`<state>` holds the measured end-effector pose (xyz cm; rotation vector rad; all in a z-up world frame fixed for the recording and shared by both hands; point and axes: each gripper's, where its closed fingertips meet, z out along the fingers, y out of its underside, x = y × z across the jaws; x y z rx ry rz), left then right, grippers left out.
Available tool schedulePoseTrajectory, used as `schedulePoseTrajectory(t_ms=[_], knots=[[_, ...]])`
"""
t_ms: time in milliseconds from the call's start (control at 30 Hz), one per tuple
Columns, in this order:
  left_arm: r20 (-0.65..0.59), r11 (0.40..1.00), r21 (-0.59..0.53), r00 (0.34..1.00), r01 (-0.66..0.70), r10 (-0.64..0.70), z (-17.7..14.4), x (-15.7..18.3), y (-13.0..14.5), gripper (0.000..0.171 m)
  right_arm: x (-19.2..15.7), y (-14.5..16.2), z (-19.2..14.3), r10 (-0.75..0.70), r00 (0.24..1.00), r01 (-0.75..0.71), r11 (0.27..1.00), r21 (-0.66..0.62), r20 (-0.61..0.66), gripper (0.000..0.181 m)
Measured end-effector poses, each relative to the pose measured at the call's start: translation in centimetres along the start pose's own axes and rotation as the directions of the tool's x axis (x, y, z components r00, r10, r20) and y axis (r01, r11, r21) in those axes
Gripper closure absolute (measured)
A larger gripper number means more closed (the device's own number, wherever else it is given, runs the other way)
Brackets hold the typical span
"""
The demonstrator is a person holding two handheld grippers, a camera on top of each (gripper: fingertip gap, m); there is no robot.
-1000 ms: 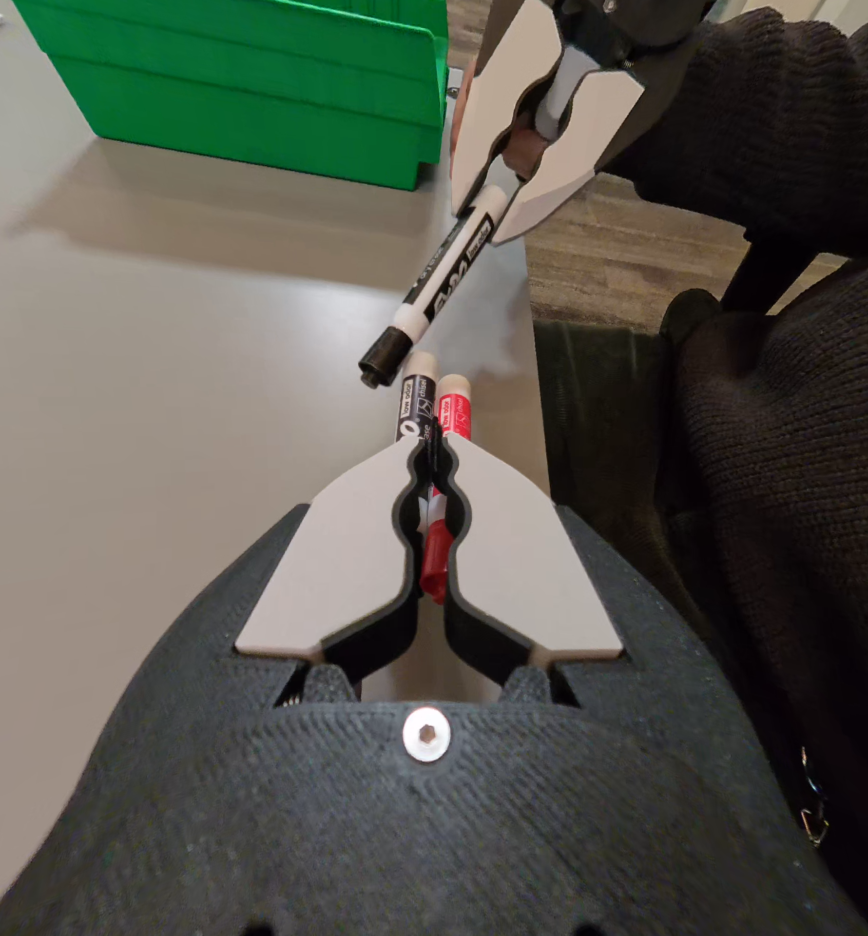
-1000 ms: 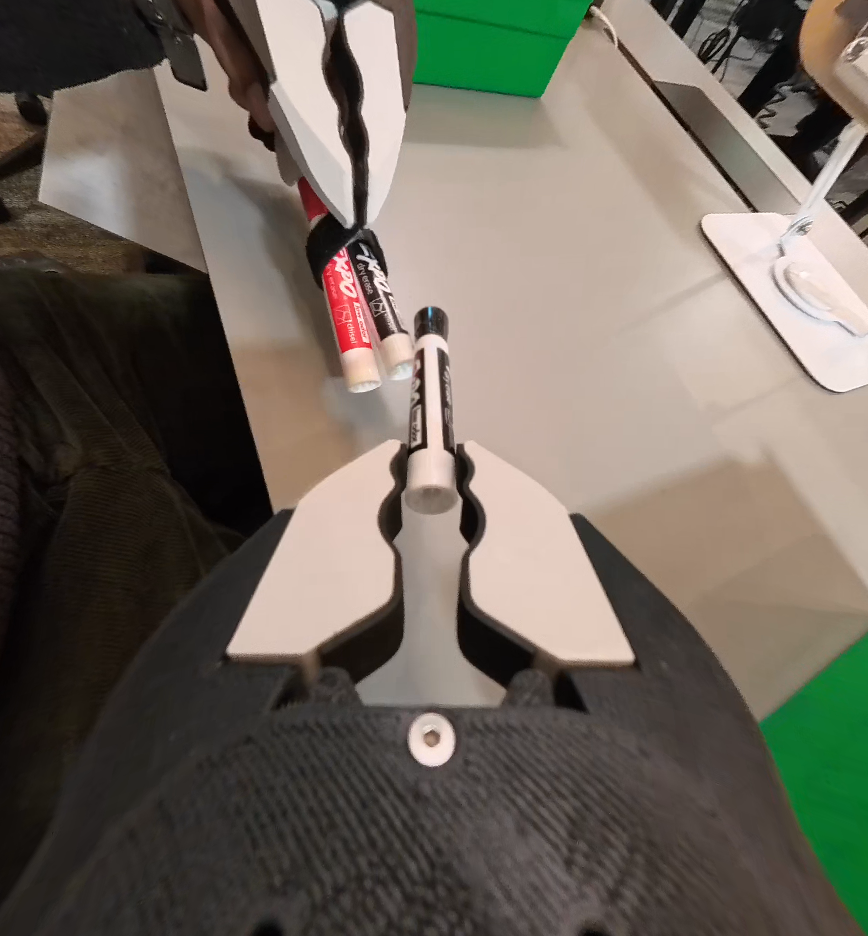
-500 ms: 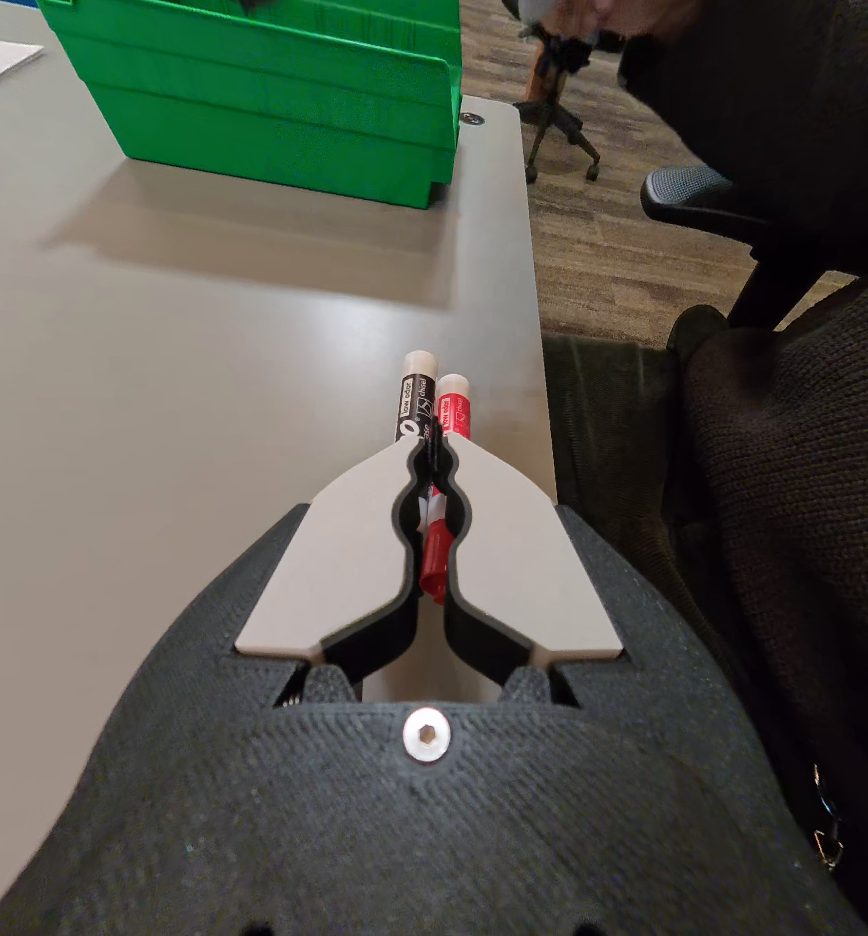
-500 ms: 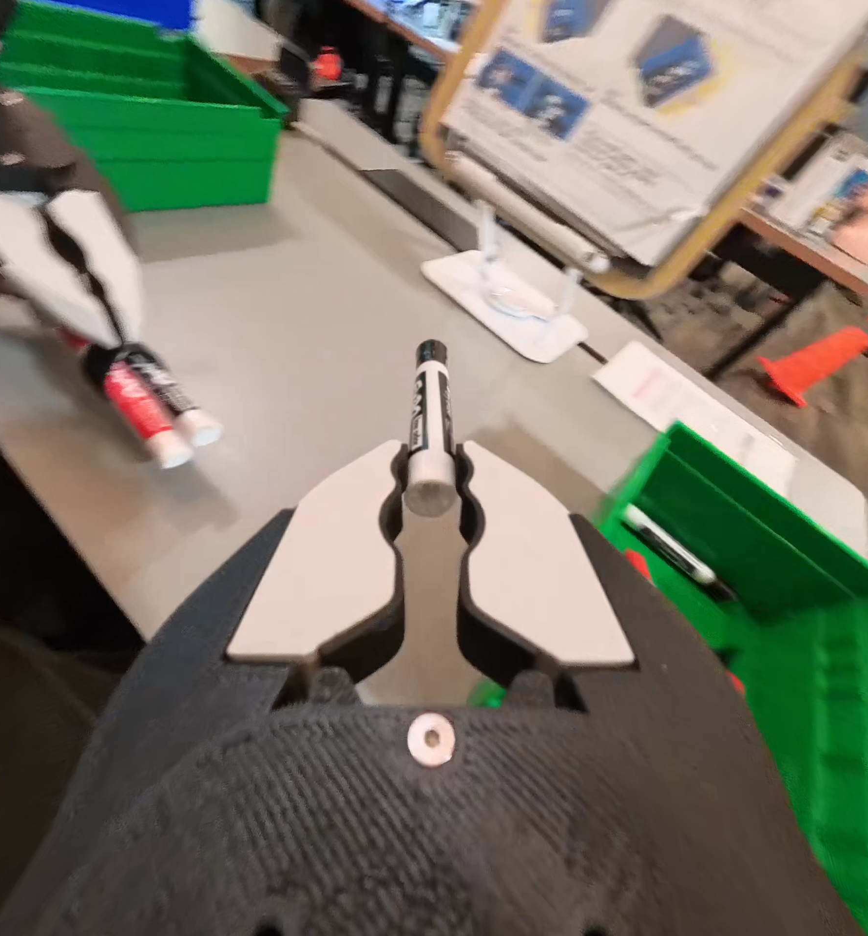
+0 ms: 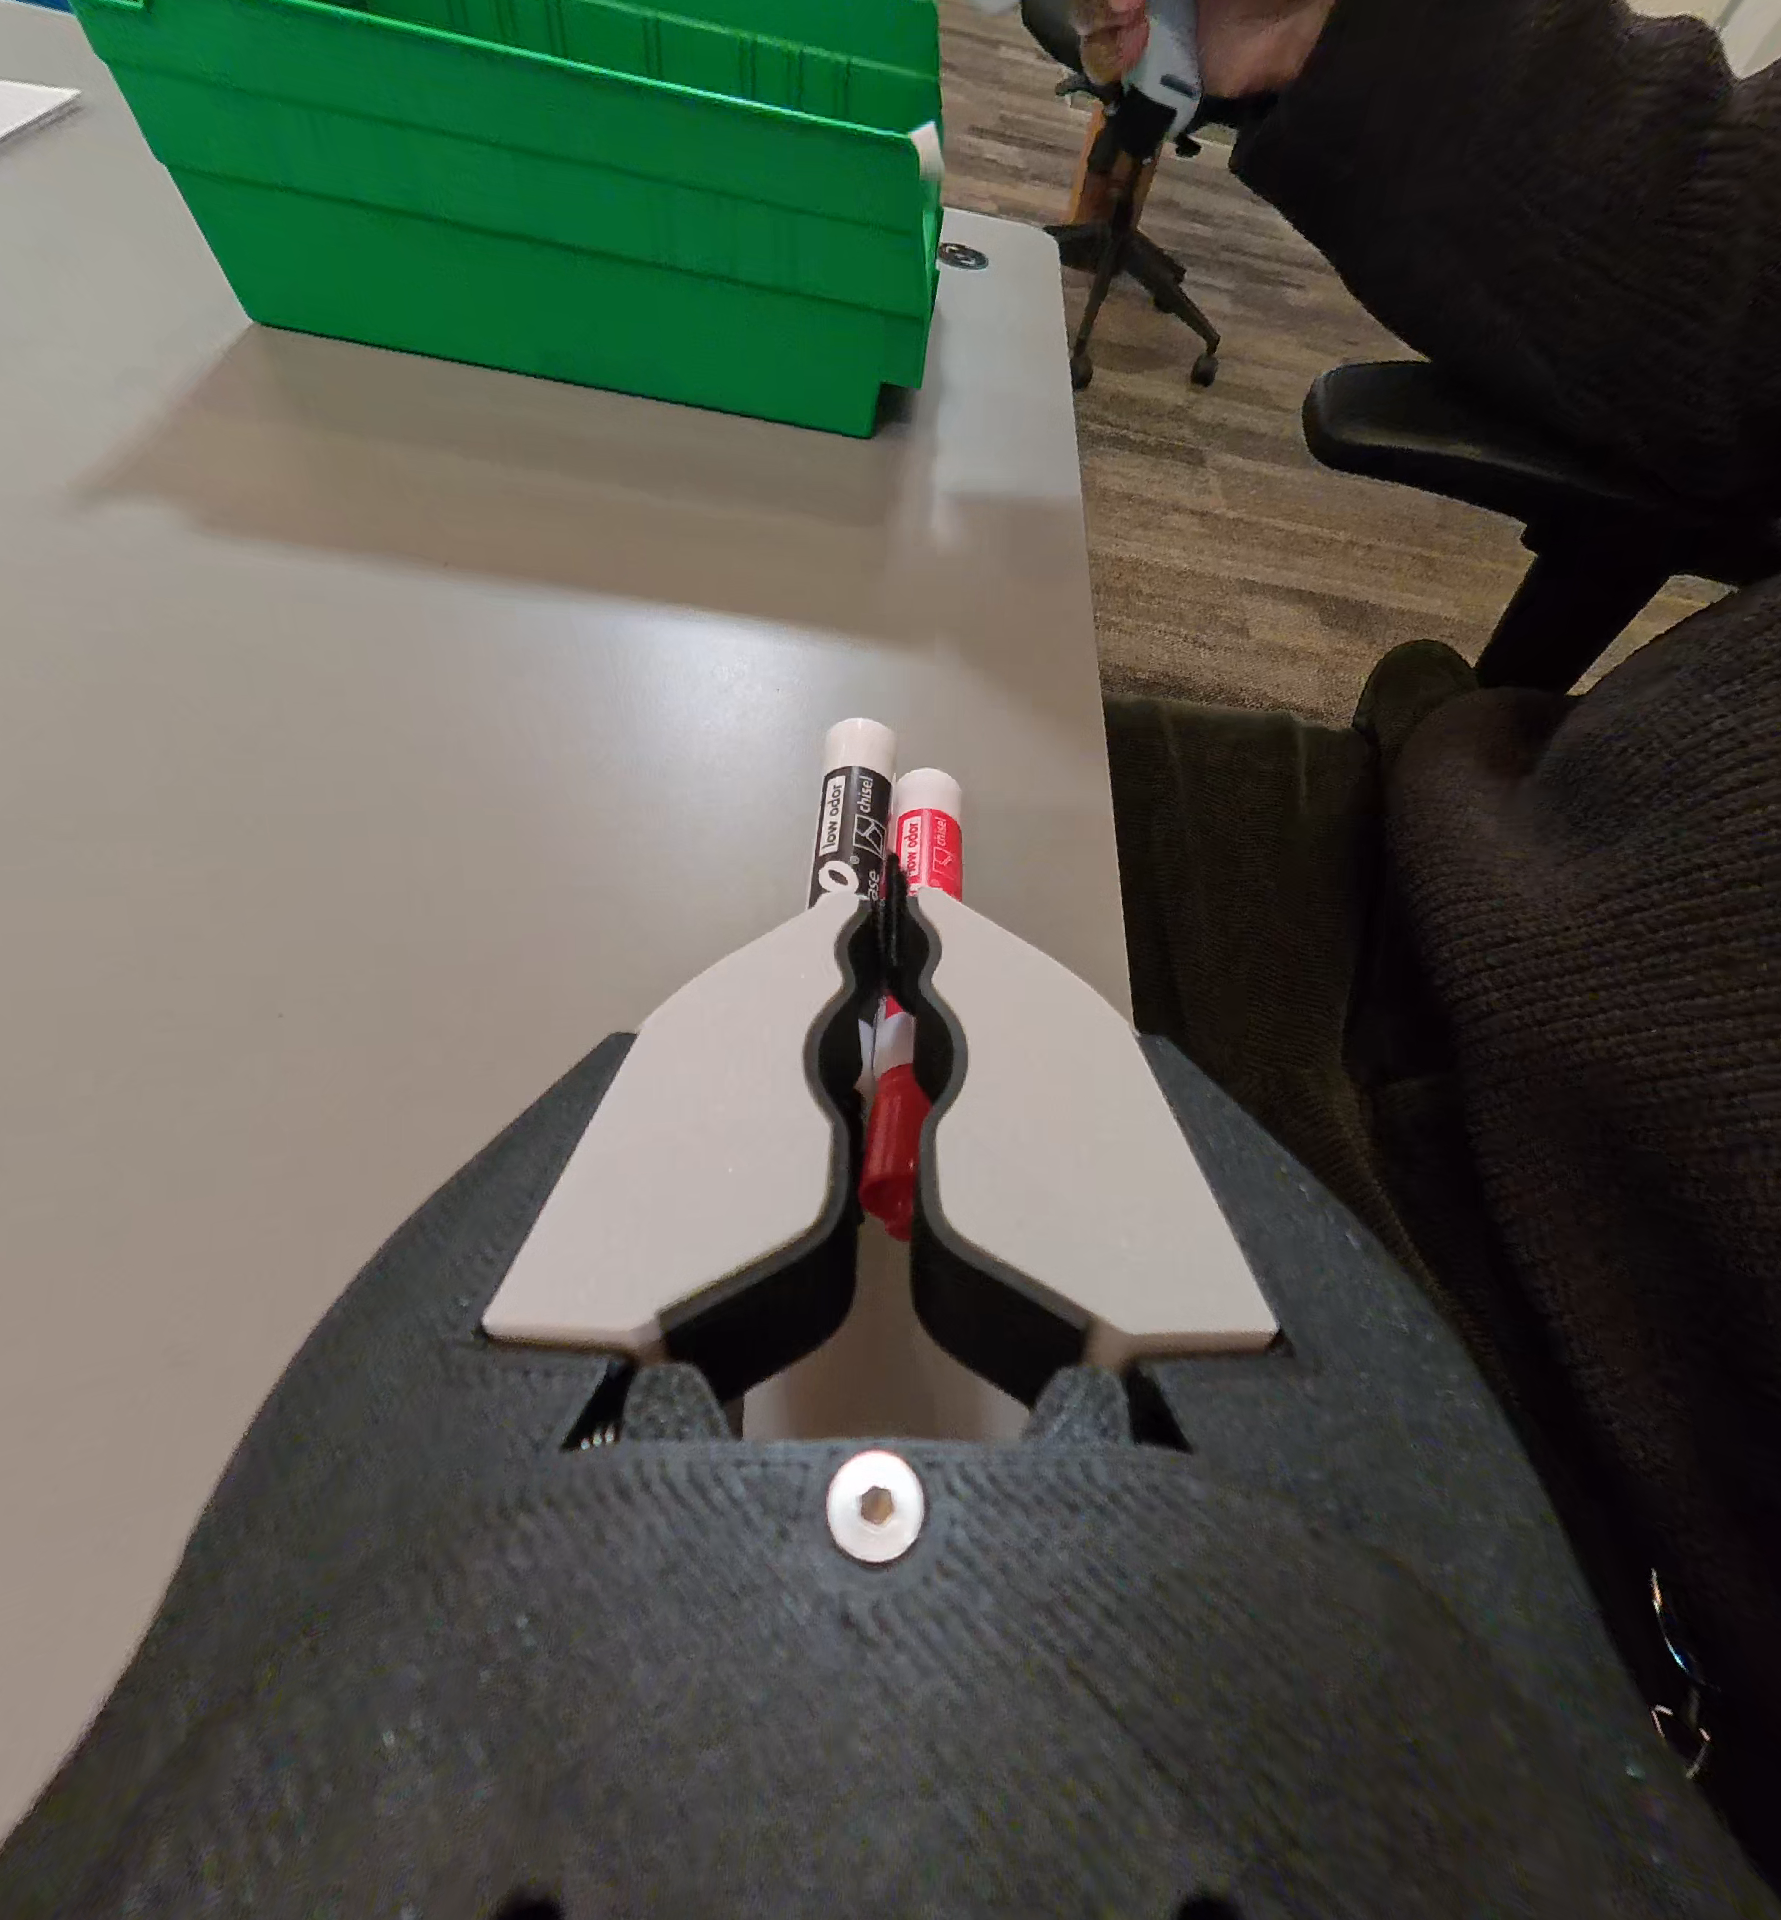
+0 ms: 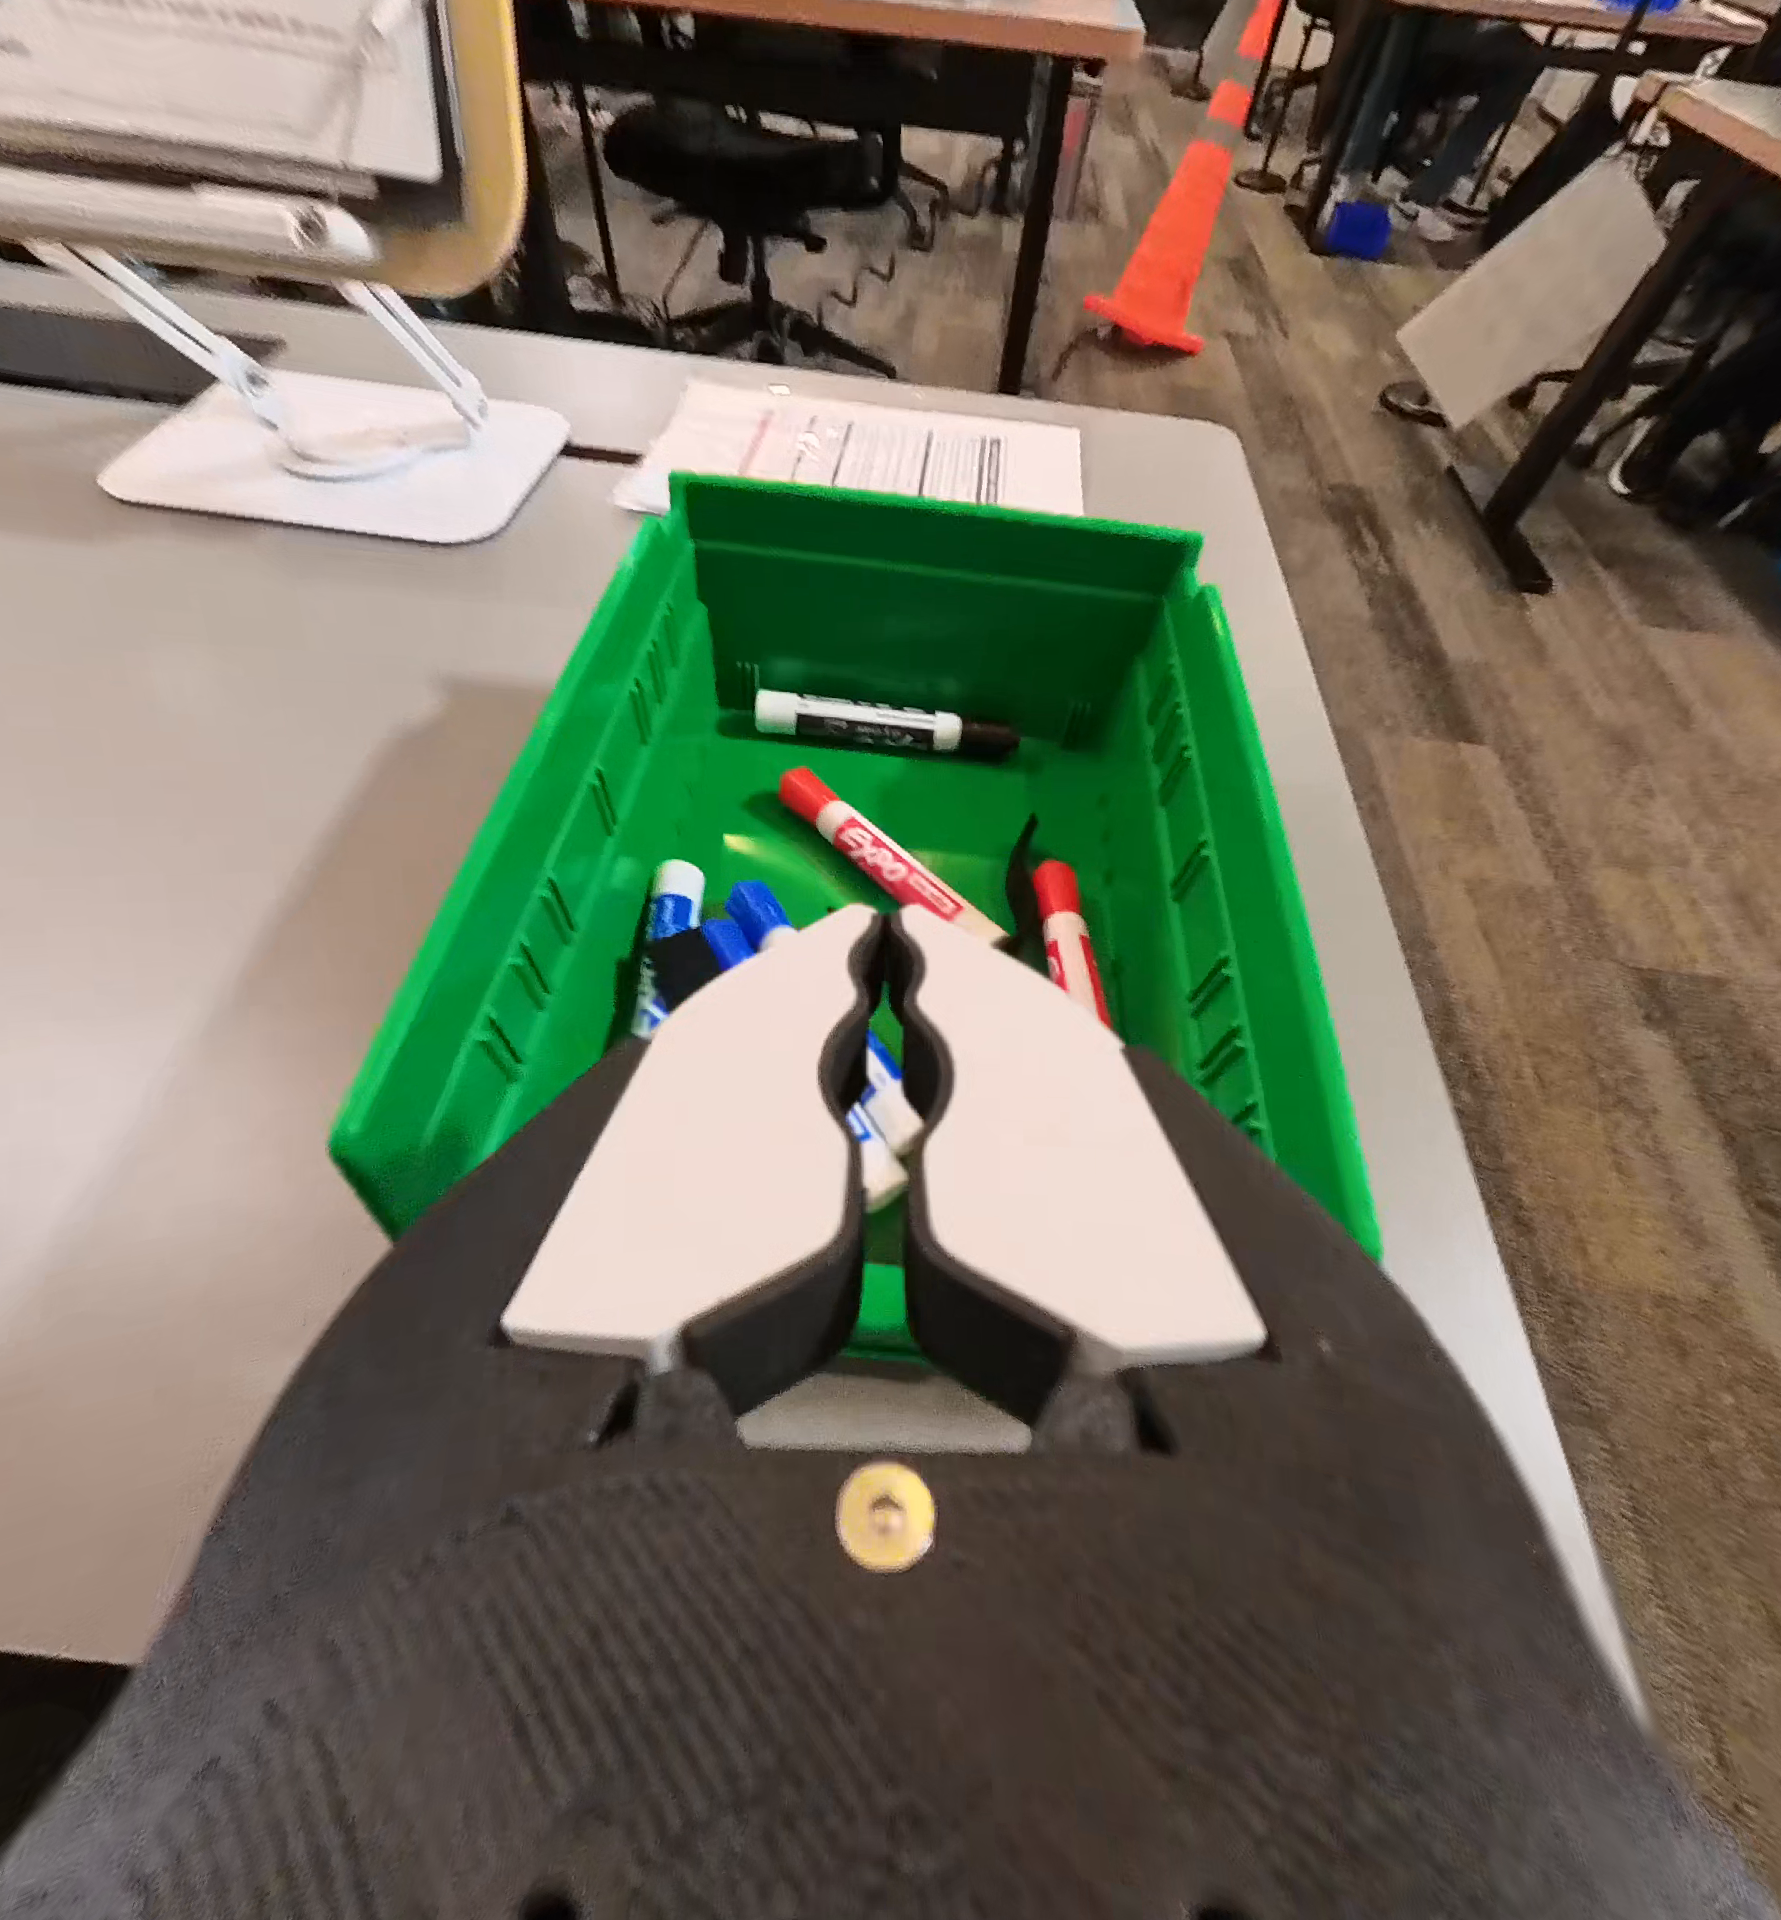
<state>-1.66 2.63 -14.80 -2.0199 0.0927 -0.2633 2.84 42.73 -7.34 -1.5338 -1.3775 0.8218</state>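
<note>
the left gripper (image 5: 891, 914) has its jaws pinched on a black strap (image 5: 894, 920) that wraps two markers together, a black marker (image 5: 850, 821) and a red marker (image 5: 930, 836), both poking straight out ahead of the tips side by side and touching, white ends forward, with the red cap showing back in the gap between the fingers. they hang just over the grey table (image 5: 346, 779) near its right edge. far ahead and to the left of that gripper sits a green bin (image 5: 574, 208), and off to the right there's a dark knitted sleeve (image 5: 1592, 260) and a black office chair (image 5: 1468, 447) on the wood-look floor. the right gripper (image 6: 886, 930) has its jaws pressed together with nothing between them, hovering above another green bin (image 6: 574, 831). inside that one, beyond the tips: a black marker with white barrel (image 6: 881, 724) lying crosswise against the far wall, a red marker (image 6: 881, 857) angled just ahead of the tips, another red one (image 6: 1068, 940) just to the right, and a few blue markers (image 6: 709, 935) just left and underneath. further off, printed papers (image 6: 865, 447), a white stand (image 6: 346, 457) ahead-left, and an orange cone (image 6: 1172, 239) out on the floor.
</note>
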Motion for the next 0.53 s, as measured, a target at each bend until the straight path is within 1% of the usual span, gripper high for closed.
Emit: schedulePoseTrajectory(t_ms=[167, 233, 333, 433, 533], knots=[[0.000, 1.000, -0.001, 1.000, 0.003, -0.003, -0.1, 0.0, 0.1, 0.166, 1.1, 0.3, -0.3, -0.068, 0.996, 0.066, 0.997, -0.039, -0.054, 0.177], [0.001, 1.000, -0.004, 1.000, 0.004, -0.004, 0.0, -0.1, 0.1, 0.166, 1.6, 0.5, -0.5, -0.102, 0.992, 0.097, 0.993, -0.073, -0.074, 0.173], [0.002, 1.000, -0.005, 1.000, 0.004, -0.004, 0.0, -0.1, 0.1, 0.166, 2.9, 1.5, -0.8, -0.149, 0.982, 0.130, 0.979, -0.159, -0.116, 0.168], [0.006, 1.000, -0.004, 1.000, 0.003, -0.003, 0.0, -0.1, 0.1, 0.166, 4.6, 3.0, -1.4, -0.164, 0.974, 0.119, 0.958, -0.262, -0.158, 0.164], [0.005, 1.000, -0.004, 1.000, 0.006, -0.006, 0.0, -0.1, 0.1, 0.166, 5.8, 5.2, -2.0, -0.102, 0.984, 0.043, 0.931, -0.361, -0.147, 0.157]])
